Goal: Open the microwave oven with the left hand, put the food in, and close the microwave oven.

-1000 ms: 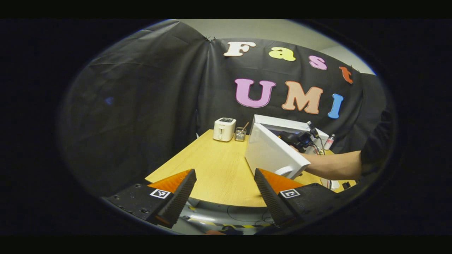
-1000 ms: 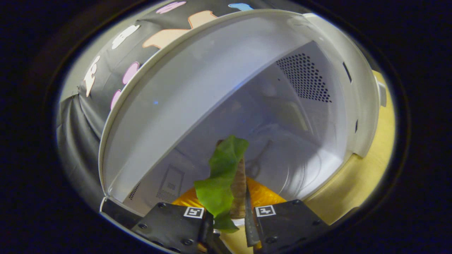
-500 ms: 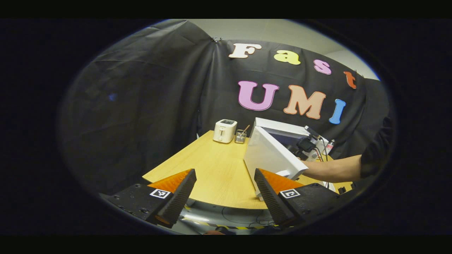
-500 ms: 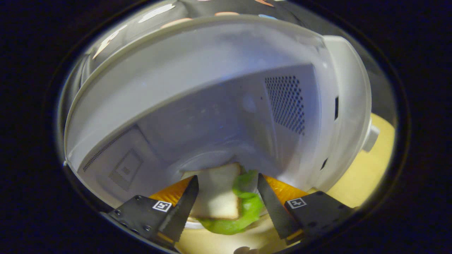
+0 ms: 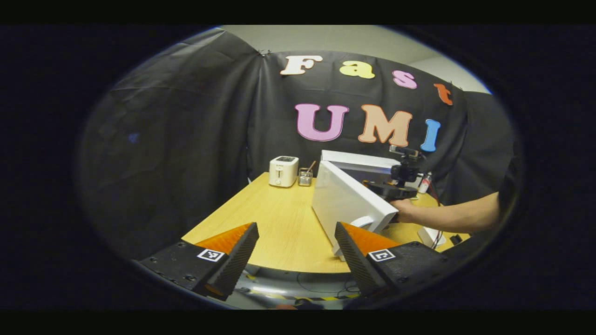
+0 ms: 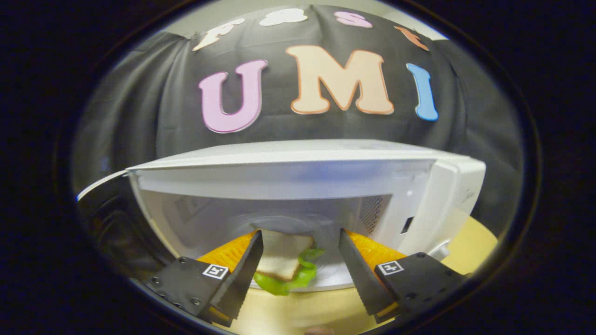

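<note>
The white microwave oven point(image 6: 298, 163) stands with its door point(image 5: 347, 200) swung open. Inside, on the turntable, lies the food, a sandwich point(image 6: 284, 263) of white bread with green lettuce hanging out. My right gripper point(image 6: 300, 242) is open just outside the cavity mouth, its fingers either side of the sandwich and apart from it. In the left gripper view the right gripper point(image 5: 389, 188) shows by the oven, held by a hand with a bare forearm point(image 5: 447, 216). My left gripper point(image 5: 295, 235) hovers open and empty at the table's near edge, well back from the door.
A wooden table point(image 5: 274, 218) carries the oven. At its far end stand a white toaster point(image 5: 283, 170) and a small holder with sticks point(image 5: 305, 177). A small bottle point(image 5: 423, 182) and cables lie behind the oven. The door juts out over the table's middle.
The right gripper opened, left the sandwich on the turntable, then drew back out of the cavity and levelled. The left gripper stayed open and barely shifted.
</note>
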`<act>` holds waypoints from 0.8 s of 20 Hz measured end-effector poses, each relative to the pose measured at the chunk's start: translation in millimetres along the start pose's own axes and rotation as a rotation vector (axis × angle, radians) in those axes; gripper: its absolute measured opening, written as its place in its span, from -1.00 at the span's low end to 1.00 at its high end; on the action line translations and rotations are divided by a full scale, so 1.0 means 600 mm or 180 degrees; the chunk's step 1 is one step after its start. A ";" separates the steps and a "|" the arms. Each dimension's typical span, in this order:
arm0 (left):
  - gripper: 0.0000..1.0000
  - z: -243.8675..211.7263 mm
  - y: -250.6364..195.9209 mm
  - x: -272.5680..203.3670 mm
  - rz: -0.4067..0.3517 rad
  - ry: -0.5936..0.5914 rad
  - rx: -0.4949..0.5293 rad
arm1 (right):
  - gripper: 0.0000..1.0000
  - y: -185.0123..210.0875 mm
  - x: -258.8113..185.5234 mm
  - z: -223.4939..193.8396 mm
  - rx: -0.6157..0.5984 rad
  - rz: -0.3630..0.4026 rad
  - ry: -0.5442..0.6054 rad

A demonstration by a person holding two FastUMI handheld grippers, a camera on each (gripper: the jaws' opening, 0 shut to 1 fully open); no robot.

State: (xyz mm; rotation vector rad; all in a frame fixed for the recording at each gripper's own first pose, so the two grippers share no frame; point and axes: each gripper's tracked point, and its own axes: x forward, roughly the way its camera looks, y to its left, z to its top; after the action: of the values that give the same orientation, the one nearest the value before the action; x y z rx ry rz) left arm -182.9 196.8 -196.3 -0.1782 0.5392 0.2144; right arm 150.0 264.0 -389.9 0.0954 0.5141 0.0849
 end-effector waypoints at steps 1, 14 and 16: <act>0.93 -0.006 0.002 0.001 -0.0004 0.0014 0.0010 | 0.83 0.004 -0.028 0.006 -0.0105 0.0081 -0.0048; -0.99 -0.061 -0.025 0.076 -0.0204 0.0092 0.0449 | 1.00 -0.117 -0.347 0.187 -0.0212 0.0217 -0.0490; -1.00 -0.066 -0.055 0.087 -0.0363 0.0063 0.0628 | 0.93 -0.150 -0.365 0.227 -0.0181 0.0091 -0.0565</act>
State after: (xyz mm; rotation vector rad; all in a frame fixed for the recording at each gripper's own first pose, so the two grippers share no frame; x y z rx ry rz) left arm -150.3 164.5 -253.3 -0.0190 0.5646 0.0477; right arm 32.5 142.4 -175.7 0.0542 0.3328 0.1177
